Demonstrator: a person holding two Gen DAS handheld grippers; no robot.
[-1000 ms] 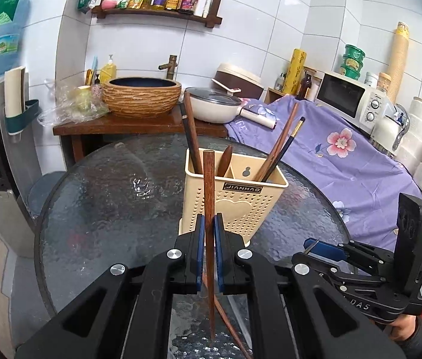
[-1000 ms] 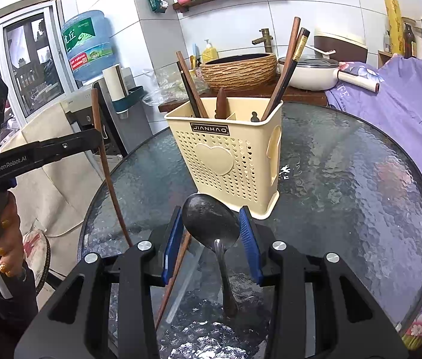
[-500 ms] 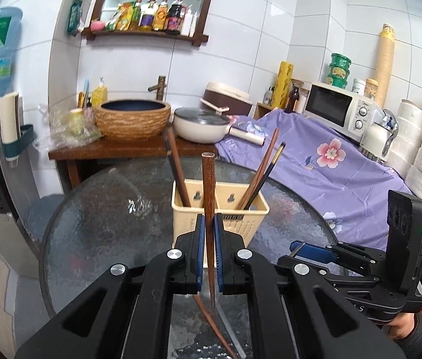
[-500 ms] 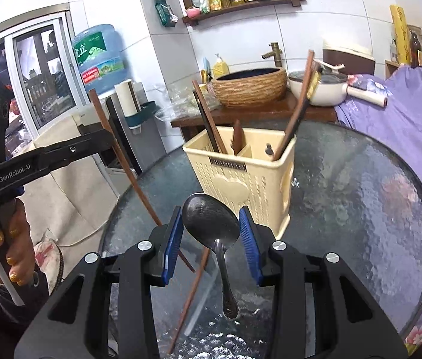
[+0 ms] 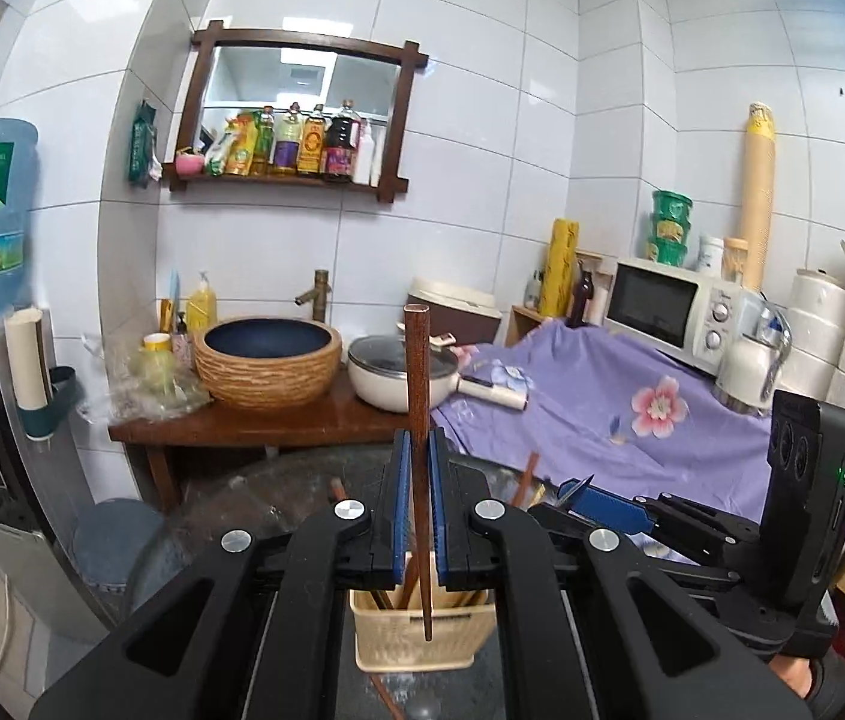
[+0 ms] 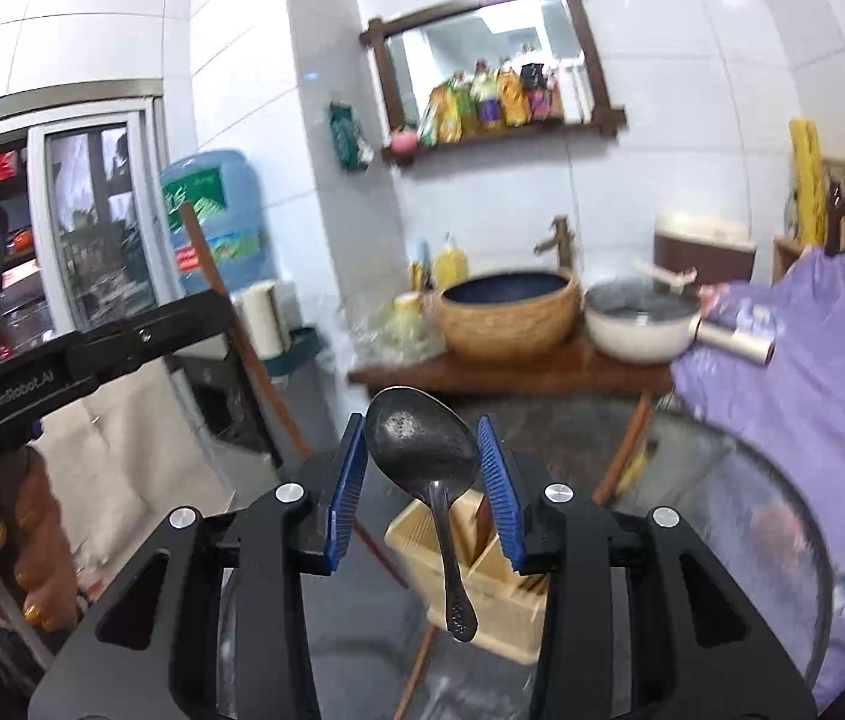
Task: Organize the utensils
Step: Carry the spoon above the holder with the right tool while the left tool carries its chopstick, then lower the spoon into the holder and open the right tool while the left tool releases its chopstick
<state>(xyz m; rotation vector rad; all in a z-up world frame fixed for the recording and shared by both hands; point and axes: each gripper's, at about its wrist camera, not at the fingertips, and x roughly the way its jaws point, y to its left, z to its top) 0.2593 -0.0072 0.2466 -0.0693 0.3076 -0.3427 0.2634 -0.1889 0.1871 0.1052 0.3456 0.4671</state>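
The left claw [image 5: 417, 501] is clamped tight on a dark wooden chopstick [image 5: 417, 420], which stands nearly upright between the blue pads, its square top above them and its thin tip hanging over the cream utensil holder [image 5: 422, 630] below. The right claw [image 6: 425, 492] grips a metal spoon [image 6: 422, 450] by the edges of its bowl; the bowl faces the camera and the handle hangs down in front of the same holder [image 6: 482, 588], which looks blurred in this view. Each claw shows in the other's view: the right one low on the right in the left camera, the left one at the left edge of the right camera, held by a hand [image 6: 20, 540]. The holder stands on a round glass worktop [image 6: 722, 510] and has more wooden sticks in it. Beyond are a wooden bench with a woven basin [image 5: 269, 360] and a white pan [image 5: 401, 378], a purple flowered cloth [image 5: 632, 420], a microwave [image 5: 668, 306], and a mirror shelf of bottles [image 5: 296, 144] on the tiled wall
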